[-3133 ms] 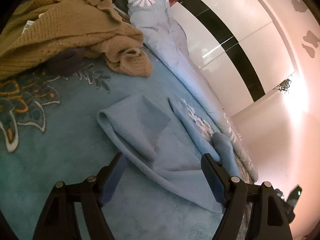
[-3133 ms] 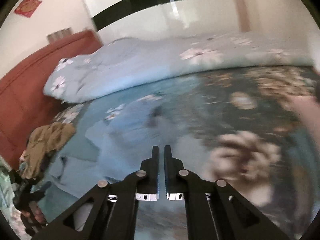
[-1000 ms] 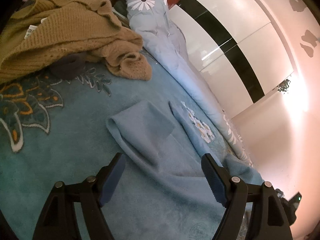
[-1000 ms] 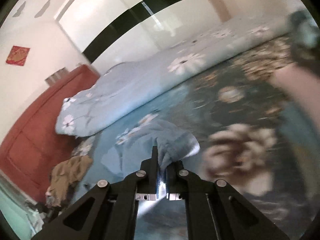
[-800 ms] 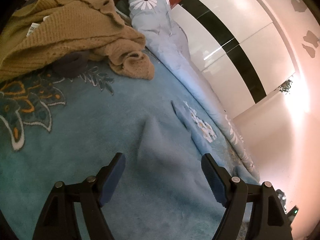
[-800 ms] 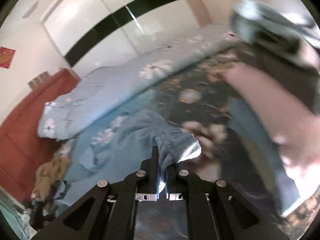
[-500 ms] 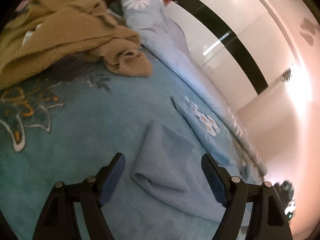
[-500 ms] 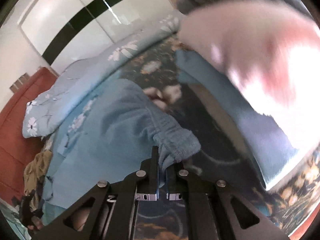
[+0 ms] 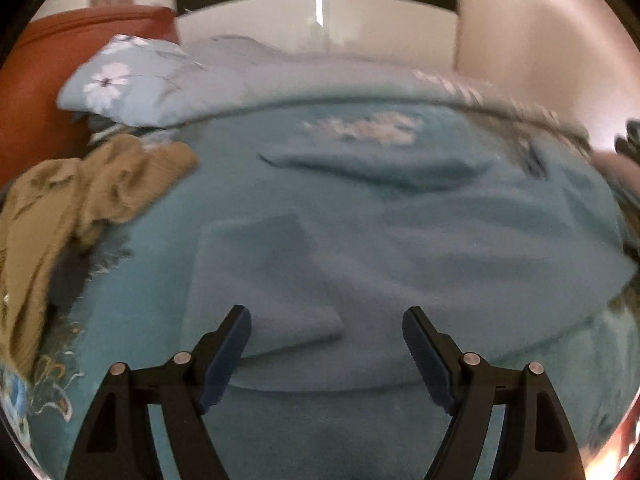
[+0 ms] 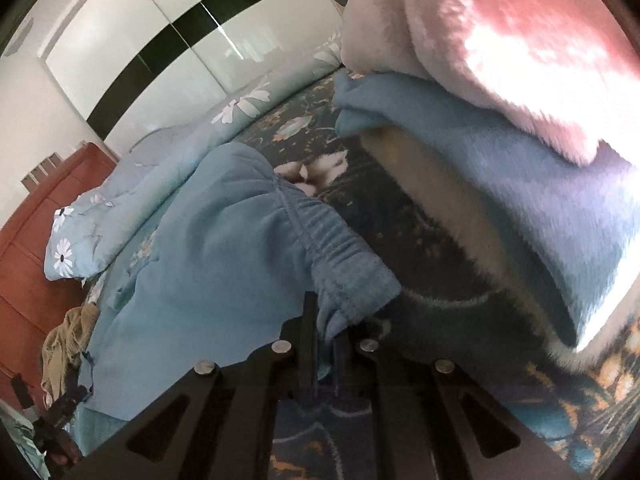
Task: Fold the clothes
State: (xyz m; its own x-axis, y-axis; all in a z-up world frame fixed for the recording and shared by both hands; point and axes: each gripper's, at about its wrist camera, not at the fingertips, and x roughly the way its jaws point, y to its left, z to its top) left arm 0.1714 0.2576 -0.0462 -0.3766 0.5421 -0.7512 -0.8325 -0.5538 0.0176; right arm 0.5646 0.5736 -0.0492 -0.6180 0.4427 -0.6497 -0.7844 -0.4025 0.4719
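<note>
We see blue trousers (image 9: 400, 248) spread flat on bed (image 9: 140, 320), long axis left-right, legs left, waistband (image 10: 344, 256) right. Right gripper (image 10: 326, 344) clamps waistband corner; left gripper (image 9: 326, 344) gapes empty just near of leg hem (image 9: 264, 272), so nearer it. A second ago trousers were bunched, waistband lifted.

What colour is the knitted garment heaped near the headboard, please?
Mustard brown; the knitted garment shows best in the left wrist view.
</note>
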